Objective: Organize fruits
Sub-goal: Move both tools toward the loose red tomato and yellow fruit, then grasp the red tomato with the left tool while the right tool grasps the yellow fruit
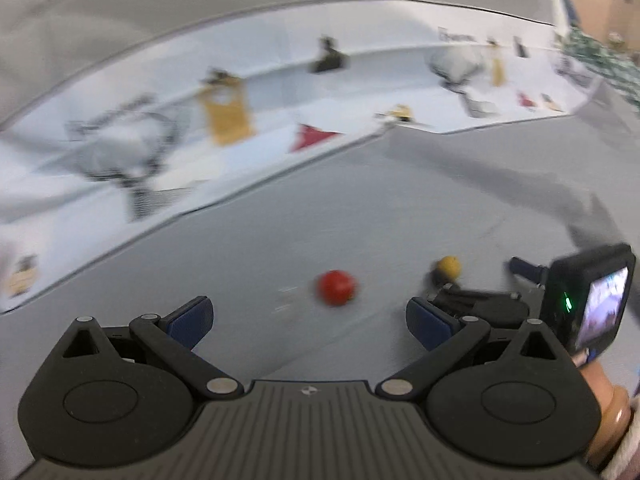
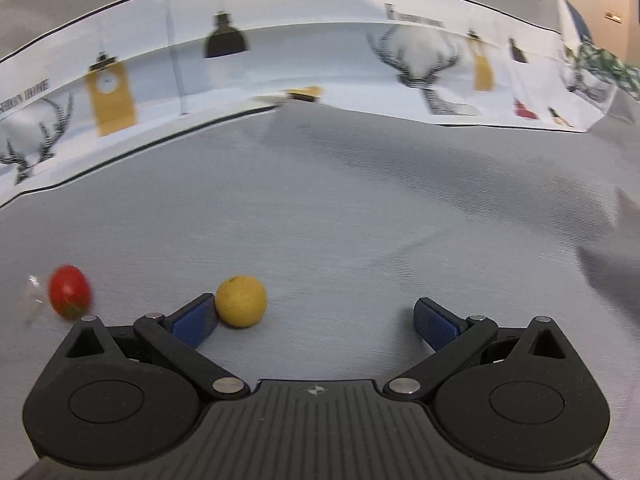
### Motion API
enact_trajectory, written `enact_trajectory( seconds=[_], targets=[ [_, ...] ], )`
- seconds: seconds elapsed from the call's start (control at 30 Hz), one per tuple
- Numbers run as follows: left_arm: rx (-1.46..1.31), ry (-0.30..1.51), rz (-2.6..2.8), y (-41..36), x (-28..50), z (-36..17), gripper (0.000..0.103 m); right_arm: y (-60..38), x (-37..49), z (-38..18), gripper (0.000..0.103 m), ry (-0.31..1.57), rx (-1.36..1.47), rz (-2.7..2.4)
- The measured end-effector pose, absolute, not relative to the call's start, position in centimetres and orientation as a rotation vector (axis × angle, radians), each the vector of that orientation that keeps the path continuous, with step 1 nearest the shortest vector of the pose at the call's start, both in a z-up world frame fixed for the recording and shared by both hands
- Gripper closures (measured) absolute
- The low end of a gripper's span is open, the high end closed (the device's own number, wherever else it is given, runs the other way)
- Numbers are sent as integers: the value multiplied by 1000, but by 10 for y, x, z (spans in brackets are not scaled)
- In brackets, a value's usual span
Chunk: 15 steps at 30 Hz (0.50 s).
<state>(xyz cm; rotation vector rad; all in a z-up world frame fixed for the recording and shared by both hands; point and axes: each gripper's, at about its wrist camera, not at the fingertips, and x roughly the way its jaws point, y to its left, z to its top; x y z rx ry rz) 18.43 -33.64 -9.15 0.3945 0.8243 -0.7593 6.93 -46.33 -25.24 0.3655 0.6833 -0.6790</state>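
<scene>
Grey cloth [image 2: 360, 208] covers the table; printed white backdrop [image 2: 280, 64] at far edge. Left gripper [image 1: 310, 318] spread wide, empty. Red fruit [image 2: 69, 291] lies at near left. Yellow fruit [image 2: 241, 301] sits right of it, just beside the right gripper [image 2: 316, 322], also wide, empty.

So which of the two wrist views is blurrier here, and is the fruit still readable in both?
Left wrist view: heavy motion smear, the red fruit and yellow fruit are soft blobs, the printed backdrop streaked. Right wrist view: milder blur, the yellow fruit fairly crisp, the red fruit smeared near the edge. Both show fisheye bending.
</scene>
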Motion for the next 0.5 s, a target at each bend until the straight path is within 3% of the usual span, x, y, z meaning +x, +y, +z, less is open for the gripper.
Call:
enact_trajectory(
  seconds=[0.5],
  targets=[
    [152,1073,-786,-399,212,-169,8,-485,60,-257,1,684,360,-699]
  ],
)
